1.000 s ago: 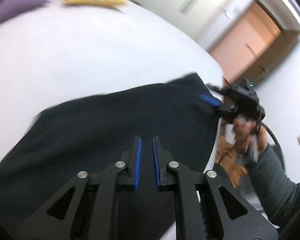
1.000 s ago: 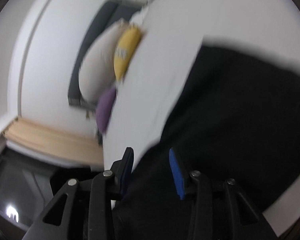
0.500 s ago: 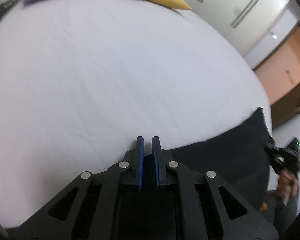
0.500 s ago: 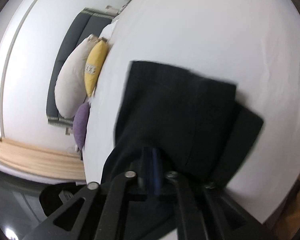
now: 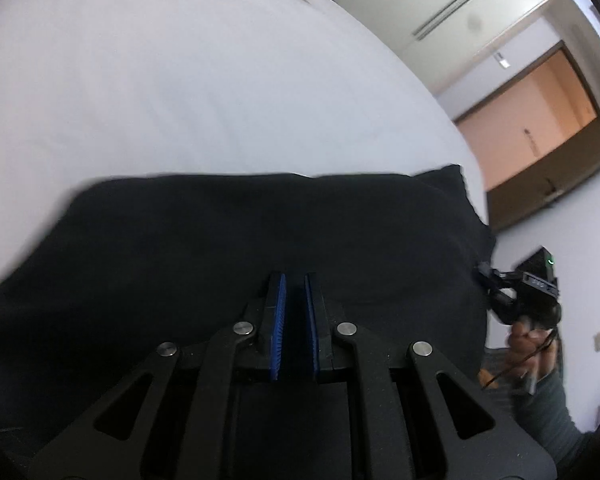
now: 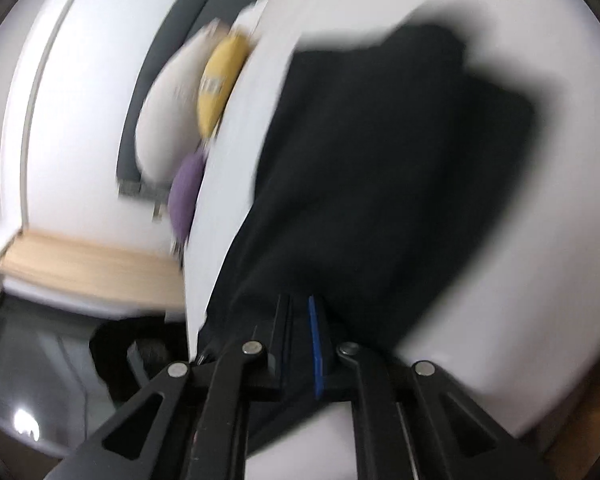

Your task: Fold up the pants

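Observation:
Black pants (image 5: pixel 260 240) lie folded across a white bed (image 5: pixel 180 80). My left gripper (image 5: pixel 295 280) sits low over their near part, shut, with dark cloth filling the thin gap between its blue pads. In the right wrist view the pants (image 6: pixel 380 160) stretch away from my right gripper (image 6: pixel 300 300), whose jaws are closing with black cloth pinched between them. The left wrist view shows the right gripper (image 5: pixel 500 292) at the right edge of the pants, with a hand (image 5: pixel 524 340) behind it.
Yellow (image 6: pixel 220 80), purple (image 6: pixel 186 192) and white (image 6: pixel 168 120) pillows lie at the head of the bed (image 6: pixel 540 280). White wardrobe doors (image 5: pixel 440 12) and an orange door (image 5: pixel 532 120) stand beyond it. A wooden ledge (image 6: pixel 80 268) runs beside the bed.
My right gripper's fingers have narrowed from wide apart onto the black cloth. My left gripper swung over bare bed and has come back down over the pants, which now lie as a shorter fold.

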The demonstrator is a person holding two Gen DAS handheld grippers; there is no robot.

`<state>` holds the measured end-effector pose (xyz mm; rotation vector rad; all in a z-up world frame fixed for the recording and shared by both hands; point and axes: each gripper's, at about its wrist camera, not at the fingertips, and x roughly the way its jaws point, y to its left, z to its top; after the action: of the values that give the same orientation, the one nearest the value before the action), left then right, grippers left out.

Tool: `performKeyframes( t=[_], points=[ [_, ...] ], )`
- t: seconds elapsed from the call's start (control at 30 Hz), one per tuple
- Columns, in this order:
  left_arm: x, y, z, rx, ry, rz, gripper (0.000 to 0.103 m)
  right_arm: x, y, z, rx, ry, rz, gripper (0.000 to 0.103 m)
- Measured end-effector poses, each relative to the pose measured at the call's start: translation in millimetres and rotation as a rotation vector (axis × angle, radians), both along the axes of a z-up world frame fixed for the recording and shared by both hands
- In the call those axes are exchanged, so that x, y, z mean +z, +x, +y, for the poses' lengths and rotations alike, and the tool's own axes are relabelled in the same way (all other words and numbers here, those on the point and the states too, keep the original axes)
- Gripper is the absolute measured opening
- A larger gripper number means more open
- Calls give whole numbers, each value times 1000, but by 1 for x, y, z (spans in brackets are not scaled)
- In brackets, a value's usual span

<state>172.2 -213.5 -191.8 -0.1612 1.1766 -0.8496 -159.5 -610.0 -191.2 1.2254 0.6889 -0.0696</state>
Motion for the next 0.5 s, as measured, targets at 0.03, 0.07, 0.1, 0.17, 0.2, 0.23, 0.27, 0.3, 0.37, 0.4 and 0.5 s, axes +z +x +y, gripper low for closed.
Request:
performKeyframes(
  t=[0.03,0.07,0.1,0.17,0.2,0.23,0.27,0.3,0.37,0.4,0.5],
  points=[
    [3,-1,6,2,27,-25,10,3,-16,-14,-65,-15,1,10],
    [6,-1,12,5,47,-42,10,9,-14,-19,-112,-26,15,15],
    [10,-4,20,18,77,-60,10,17,-32,-29,-179,-50,29,20],
    [24,-19,35,63,101,-83,10,28,-45,-36,-229,-74,27,48],
    [33,-23,35,64,68,-84,10,38,-52,-34,-238,-86,-14,50],
    [41,-28,35,55,36,-88,10,48,-53,-29,-220,-85,-65,50],
    [47,-30,32,43,18,-93,10,55,-53,-25,-195,-79,-90,50],
    [51,-36,23,17,-2,-91,10,59,-48,-20,-171,-78,-108,50],
    [48,-49,-1,-48,-30,-48,10,71,-20,5,-54,-75,-158,51],
    [43,-58,-12,-77,-33,-25,10,73,-5,18,7,-65,-158,51],
    [9,-89,-25,-97,33,57,10,61,28,45,140,-75,-112,51]
  ],
)
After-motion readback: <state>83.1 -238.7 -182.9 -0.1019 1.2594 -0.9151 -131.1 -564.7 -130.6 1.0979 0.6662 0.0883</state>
